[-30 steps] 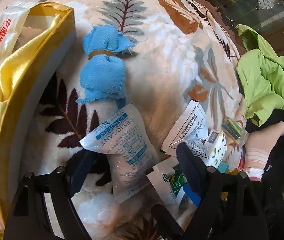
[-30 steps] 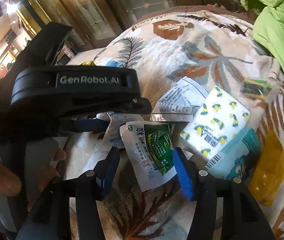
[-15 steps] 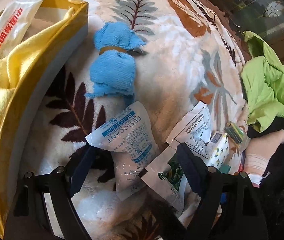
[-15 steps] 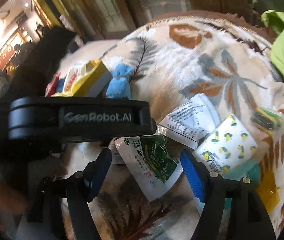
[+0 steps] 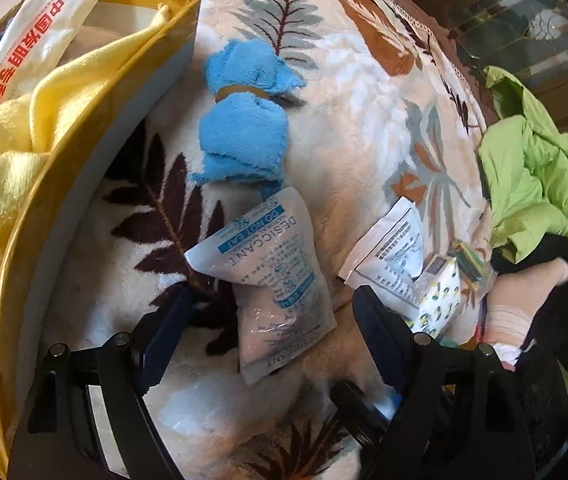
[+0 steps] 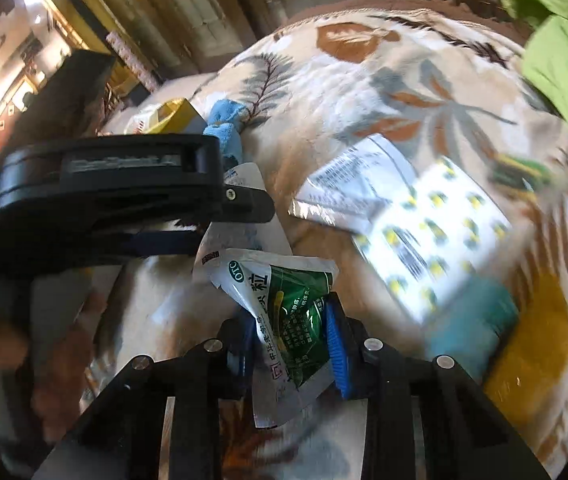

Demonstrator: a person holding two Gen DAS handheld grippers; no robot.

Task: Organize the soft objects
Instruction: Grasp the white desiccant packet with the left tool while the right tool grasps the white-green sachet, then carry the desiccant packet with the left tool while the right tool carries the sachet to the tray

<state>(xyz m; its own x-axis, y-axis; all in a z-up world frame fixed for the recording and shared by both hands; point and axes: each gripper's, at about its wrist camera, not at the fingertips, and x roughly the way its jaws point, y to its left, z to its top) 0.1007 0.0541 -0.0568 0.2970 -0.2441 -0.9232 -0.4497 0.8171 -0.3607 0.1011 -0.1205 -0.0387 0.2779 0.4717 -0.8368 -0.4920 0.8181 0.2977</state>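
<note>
Green sachet [image 6: 296,316] pinched in right tool [image 6: 290,342]; left tool [image 5: 271,320] spread over desiccant pack [image 5: 271,280].

Leaf-patterned blanket [image 5: 364,92] carries blue cloth [image 5: 243,136], desiccant packet [image 5: 279,292], yellow box [image 5: 63,200].

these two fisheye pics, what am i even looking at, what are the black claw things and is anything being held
No robot arm: a person holds a hand gripper in each hand, each with a camera looking along its jaws. In the left view, the left gripper hangs open over a white desiccant pack on a leaf-patterned blanket. Near it lie a blue cloth bundle, a yellow box and a green jacket. In the right view, the right gripper is shut on a green medicine sachet; the black shape at left is the other gripper.
</note>
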